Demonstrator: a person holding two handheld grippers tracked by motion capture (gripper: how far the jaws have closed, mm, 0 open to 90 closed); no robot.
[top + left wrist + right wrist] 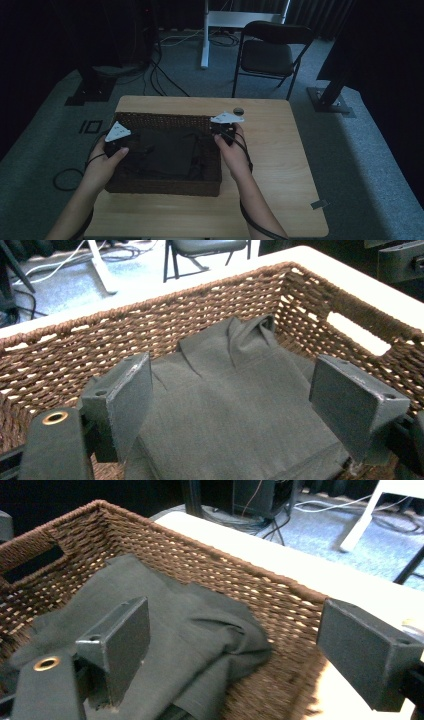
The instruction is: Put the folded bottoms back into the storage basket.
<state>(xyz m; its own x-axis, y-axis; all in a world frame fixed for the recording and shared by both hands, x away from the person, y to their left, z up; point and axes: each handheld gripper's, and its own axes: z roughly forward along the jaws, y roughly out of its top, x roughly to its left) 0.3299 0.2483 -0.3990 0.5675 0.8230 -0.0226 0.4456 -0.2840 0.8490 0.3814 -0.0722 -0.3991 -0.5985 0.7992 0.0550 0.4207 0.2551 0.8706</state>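
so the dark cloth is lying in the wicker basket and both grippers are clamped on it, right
Not quite. The cloth does lie in the basket, but neither gripper is clamped on it. The left gripper view shows the left gripper with jaws wide apart above the cloth, and the right gripper view shows the right gripper open too, one jaw outside the basket wall.

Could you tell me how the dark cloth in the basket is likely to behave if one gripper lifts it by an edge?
The cloth would probably sag and unfold, since it lies folded with soft creases. It looks light for its size. A corner drapes against the basket wall, so it might drag on the weave.
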